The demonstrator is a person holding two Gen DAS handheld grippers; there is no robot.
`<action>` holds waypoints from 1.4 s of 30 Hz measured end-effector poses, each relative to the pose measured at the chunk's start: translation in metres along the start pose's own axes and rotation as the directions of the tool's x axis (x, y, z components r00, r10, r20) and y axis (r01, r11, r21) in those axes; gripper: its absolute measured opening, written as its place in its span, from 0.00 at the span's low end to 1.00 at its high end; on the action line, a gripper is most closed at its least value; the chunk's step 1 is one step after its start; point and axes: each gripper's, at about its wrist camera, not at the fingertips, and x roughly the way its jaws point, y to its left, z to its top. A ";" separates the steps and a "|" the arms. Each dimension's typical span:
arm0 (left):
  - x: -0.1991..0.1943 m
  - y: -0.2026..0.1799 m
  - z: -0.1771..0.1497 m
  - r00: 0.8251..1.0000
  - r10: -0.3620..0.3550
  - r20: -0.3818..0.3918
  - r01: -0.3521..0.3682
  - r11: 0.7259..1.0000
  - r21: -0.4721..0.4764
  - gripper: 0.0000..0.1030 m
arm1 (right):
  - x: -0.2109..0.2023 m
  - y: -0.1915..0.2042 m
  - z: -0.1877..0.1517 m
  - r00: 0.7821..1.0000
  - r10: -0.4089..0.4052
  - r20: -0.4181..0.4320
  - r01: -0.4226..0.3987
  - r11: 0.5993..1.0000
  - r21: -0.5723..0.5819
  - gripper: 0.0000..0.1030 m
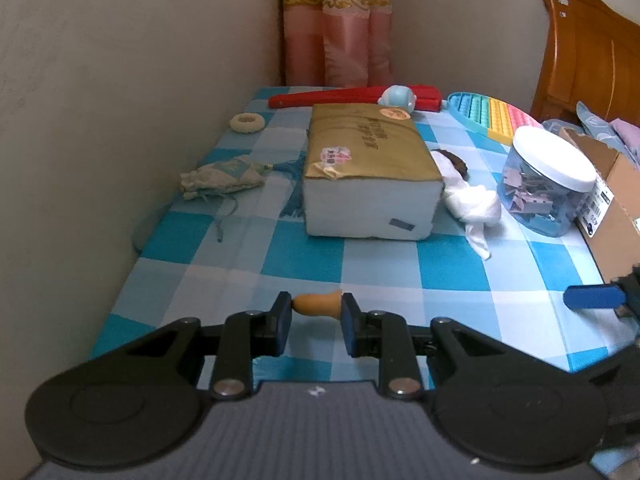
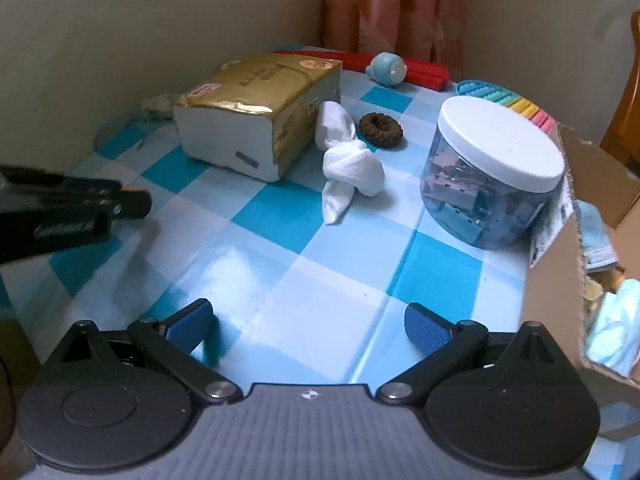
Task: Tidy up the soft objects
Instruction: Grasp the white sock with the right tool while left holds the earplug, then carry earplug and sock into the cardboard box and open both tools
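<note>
Left tongs: closed on small orange pear-shaped soft toy, held above blue-and-white checked counter.
Centre: gold-wrapped tissue pack; knotted white cloth just beside; brown hair scrunchie behind.
Right tongs: wide open, empty, near open cardboard box.
</note>
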 end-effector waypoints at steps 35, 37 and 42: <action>0.020 0.018 0.009 0.999 -0.043 -0.017 0.043 0.999 0.007 0.24 | 0.044 -0.004 0.069 0.982 -0.169 0.089 0.167 0.985 0.032 0.64; 0.021 0.018 0.009 0.999 -0.043 -0.020 0.043 0.999 0.008 0.24 | 0.047 -0.005 0.070 0.980 -0.175 0.090 0.172 0.984 0.036 0.59; 0.022 0.018 0.010 0.999 -0.038 -0.024 0.038 0.999 0.010 0.24 | 0.050 -0.004 0.070 0.982 -0.169 0.080 0.167 0.986 0.029 0.46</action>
